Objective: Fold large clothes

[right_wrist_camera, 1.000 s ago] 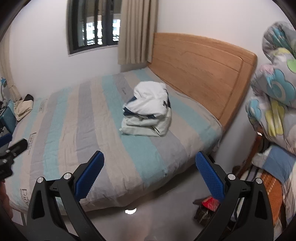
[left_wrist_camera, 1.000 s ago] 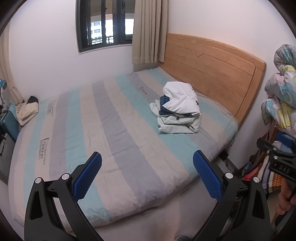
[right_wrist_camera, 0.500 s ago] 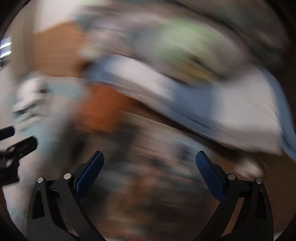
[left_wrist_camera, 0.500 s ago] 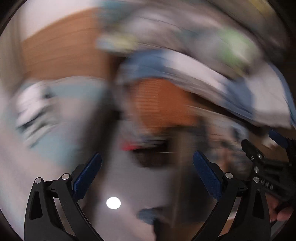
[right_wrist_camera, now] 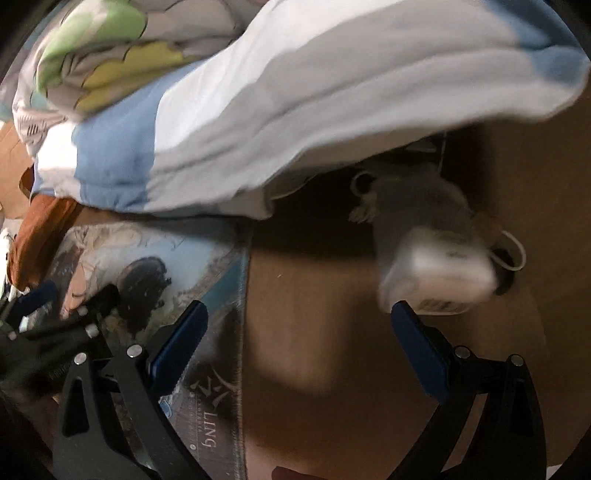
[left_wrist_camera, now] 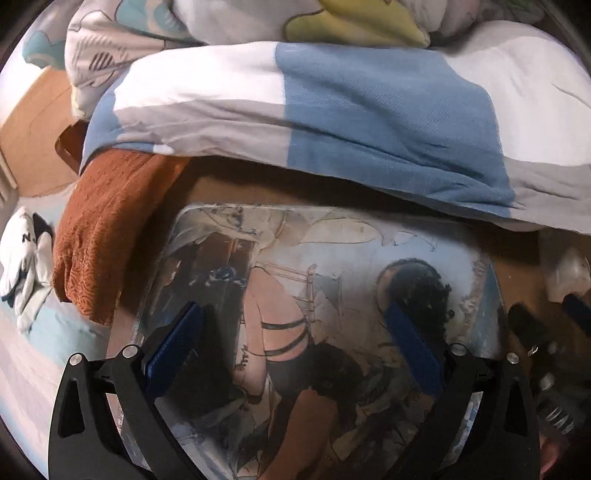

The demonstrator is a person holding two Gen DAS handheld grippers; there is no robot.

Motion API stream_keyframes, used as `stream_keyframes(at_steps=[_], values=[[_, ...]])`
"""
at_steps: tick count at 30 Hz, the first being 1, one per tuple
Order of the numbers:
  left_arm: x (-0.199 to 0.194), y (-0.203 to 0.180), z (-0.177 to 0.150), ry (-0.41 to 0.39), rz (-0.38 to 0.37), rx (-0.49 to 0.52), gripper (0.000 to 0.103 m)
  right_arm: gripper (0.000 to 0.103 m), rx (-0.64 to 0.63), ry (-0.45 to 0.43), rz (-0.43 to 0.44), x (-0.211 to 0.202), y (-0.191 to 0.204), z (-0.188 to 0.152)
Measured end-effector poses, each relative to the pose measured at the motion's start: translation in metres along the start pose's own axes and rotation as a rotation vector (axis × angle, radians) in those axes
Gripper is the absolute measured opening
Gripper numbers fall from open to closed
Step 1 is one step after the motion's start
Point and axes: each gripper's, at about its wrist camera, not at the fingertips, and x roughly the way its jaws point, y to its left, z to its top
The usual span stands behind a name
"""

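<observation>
A white and navy pile of clothes (left_wrist_camera: 26, 258) lies on the striped bed (left_wrist_camera: 44, 332) at the far left edge of the left wrist view. My left gripper (left_wrist_camera: 293, 314) is open and holds nothing; it hovers over a printed mat (left_wrist_camera: 332, 266), well away from the clothes. An orange-brown textured cloth (left_wrist_camera: 107, 229) hangs off the desk's left end beside the mat. Over the bare brown desk top (right_wrist_camera: 314, 295), my right gripper (right_wrist_camera: 299, 314) is open with nothing between its fingers. Each gripper shows at the edge of the other's view.
A blue, white and grey quilt (left_wrist_camera: 369, 110) overhangs the back of the desk, with a floral quilt (left_wrist_camera: 184, 22) stacked on it. A white power adapter (right_wrist_camera: 439, 273) with a cable sits on the desk just beyond my right fingertip. The wooden headboard (left_wrist_camera: 33, 129) shows at left.
Both grippers swung right, away from the bed, and now face the desk piled with quilts. The clothes pile went from the middle of view to the far left. Both stayed open.
</observation>
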Motion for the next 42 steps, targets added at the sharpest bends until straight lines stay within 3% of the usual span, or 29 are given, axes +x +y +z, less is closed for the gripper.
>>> stream_keyframes(at_steps=[6, 22, 24, 25, 27, 30, 32, 34, 35, 37, 39, 42], values=[[0.002, -0.004, 0.001, 0.002, 0.009, 0.005, 0.098, 0.096, 0.068, 0.04, 0.007, 0.007, -0.009, -0.009], [0.002, -0.004, 0.001, 0.004, 0.008, 0.005, 0.097, 0.096, 0.065, 0.045, -0.002, 0.011, -0.009, -0.003], [-0.002, 0.003, 0.005, 0.07, -0.034, 0.031, 0.096, 0.096, 0.045, 0.056, -0.025, 0.006, -0.006, -0.004], [-0.014, 0.009, 0.004, 0.058, -0.045, 0.02, 0.095, 0.096, 0.027, 0.072, -0.037, -0.002, 0.002, 0.0], [-0.048, 0.026, -0.002, 0.018, -0.015, 0.042, 0.096, 0.096, -0.042, 0.007, 0.015, -0.05, 0.02, 0.007], [-0.115, 0.066, -0.014, -0.056, 0.121, 0.085, 0.097, 0.096, -0.154, -0.081, 0.092, -0.114, 0.06, 0.015], [-0.16, 0.103, -0.022, -0.054, 0.186, 0.053, 0.097, 0.096, -0.225, -0.098, 0.183, -0.151, 0.094, 0.02], [-0.205, 0.15, -0.037, -0.028, 0.217, -0.012, 0.097, 0.096, -0.26, -0.099, 0.289, -0.177, 0.131, 0.025], [-0.228, 0.176, -0.043, -0.032, 0.246, -0.058, 0.097, 0.096, -0.286, -0.099, 0.379, -0.194, 0.158, 0.027], [-0.266, 0.217, -0.054, -0.06, 0.297, -0.151, 0.097, 0.096, -0.338, -0.082, 0.464, -0.212, 0.207, 0.028], [-0.304, 0.261, -0.065, -0.065, 0.388, -0.26, 0.097, 0.096, -0.417, -0.064, 0.575, -0.236, 0.266, 0.026], [-0.342, 0.318, -0.087, -0.054, 0.482, -0.395, 0.097, 0.096, -0.526, -0.055, 0.643, -0.258, 0.341, 0.02]])
